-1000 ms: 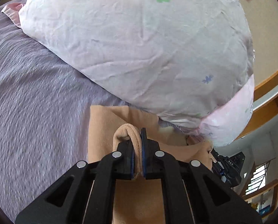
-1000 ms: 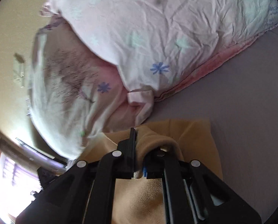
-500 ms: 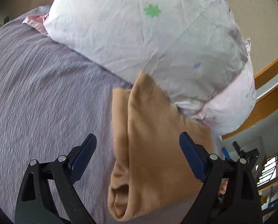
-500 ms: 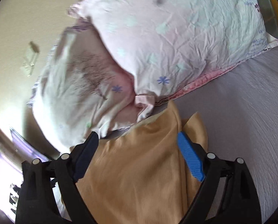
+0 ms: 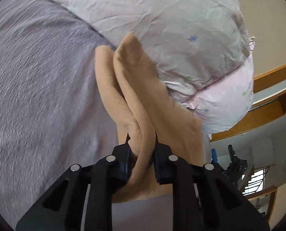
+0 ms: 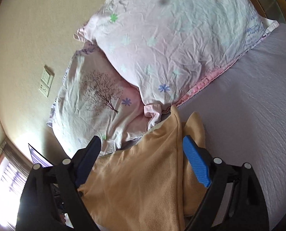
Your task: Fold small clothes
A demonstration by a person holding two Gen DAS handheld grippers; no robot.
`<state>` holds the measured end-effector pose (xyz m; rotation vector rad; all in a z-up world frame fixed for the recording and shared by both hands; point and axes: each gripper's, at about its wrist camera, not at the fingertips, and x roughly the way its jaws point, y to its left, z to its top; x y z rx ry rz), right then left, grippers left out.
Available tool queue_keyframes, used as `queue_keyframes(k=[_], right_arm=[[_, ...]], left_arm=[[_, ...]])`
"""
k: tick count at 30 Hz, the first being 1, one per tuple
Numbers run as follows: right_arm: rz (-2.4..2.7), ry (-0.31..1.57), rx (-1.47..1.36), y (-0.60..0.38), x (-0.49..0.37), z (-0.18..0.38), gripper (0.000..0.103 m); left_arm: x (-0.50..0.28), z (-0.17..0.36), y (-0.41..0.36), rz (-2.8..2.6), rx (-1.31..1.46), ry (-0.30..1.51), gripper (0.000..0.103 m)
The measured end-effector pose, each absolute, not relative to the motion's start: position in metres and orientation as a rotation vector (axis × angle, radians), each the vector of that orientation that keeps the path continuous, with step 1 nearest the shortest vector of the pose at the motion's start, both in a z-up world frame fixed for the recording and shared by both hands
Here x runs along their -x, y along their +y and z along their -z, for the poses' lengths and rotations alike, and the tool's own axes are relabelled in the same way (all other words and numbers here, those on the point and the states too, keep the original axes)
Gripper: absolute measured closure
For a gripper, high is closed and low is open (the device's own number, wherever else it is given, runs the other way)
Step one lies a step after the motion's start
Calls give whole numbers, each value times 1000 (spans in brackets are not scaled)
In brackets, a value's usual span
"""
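Observation:
A tan fleece garment point(image 5: 143, 96) lies folded on the purple-grey bed sheet point(image 5: 37, 77), its far end against the pillows. My left gripper point(image 5: 142, 136) is shut on a thick fold at the garment's near edge. In the right wrist view the same garment point(image 6: 143, 182) spreads below my right gripper point(image 6: 141, 144), which is open with its blue-padded fingers point(image 6: 195, 165) wide apart above the cloth and holds nothing.
Two pale pink floral pillows point(image 6: 171, 44) are stacked at the head of the bed, and also show in the left wrist view point(image 5: 171, 28). A wall with a socket plate point(image 6: 45, 80) is behind. A wooden shelf point(image 5: 268, 104) stands beside the bed.
Both grippers first held the garment, then opened and drew back. Now my left gripper has closed again on the garment's near fold. My right gripper stays open.

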<state>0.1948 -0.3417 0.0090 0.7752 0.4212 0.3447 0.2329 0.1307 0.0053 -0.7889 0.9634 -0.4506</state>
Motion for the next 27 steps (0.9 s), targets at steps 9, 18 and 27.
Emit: queue_keyframes(k=[9,18,27], right_arm=[[-276,341,-868,-377,-183,-7,16],[-209,367,-825,-392,-182,-3,16],[-411,524,-684,-358,-152,-14,44]], left_arm=[[-256,-93,-48,790,592,898,85],[-262,-44,-164,1124,662,1128,73],[-239,-63,-20,752,499,986,29]])
